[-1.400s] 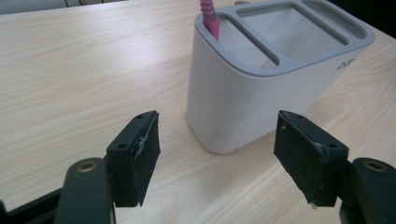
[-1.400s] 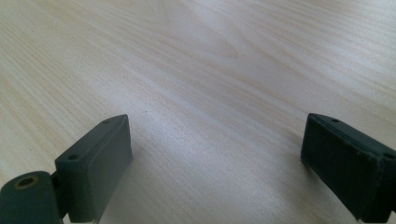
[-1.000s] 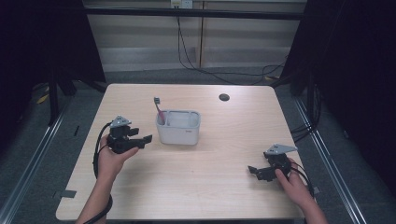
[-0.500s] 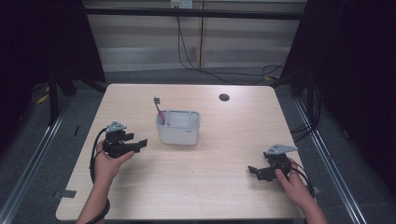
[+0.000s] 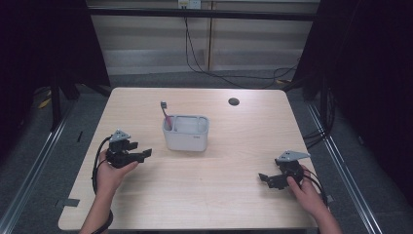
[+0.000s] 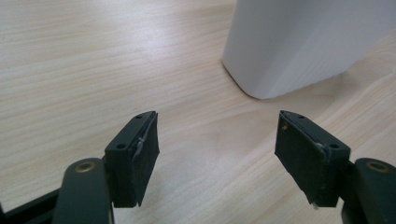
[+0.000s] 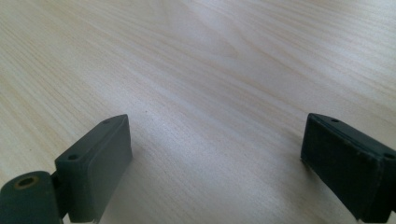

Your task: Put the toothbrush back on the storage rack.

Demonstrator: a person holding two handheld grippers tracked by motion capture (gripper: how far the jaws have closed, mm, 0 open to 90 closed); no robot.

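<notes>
Toothbrush [image 5: 165,115] upright in white holder [image 5: 186,138] (label unreadable), left gripper [image 5: 141,155] near

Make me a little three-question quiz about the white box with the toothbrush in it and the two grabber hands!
1. True or false: the left gripper is holding the toothbrush.
2. Where does the toothbrush stand in the white holder? A) its left compartment B) its right compartment C) on the table beside it
3. Fill in: the jaws of the right gripper are ____.

Key
1. False: its jaws are open and hold nothing; the toothbrush stands in the holder.
2. A
3. open
</notes>
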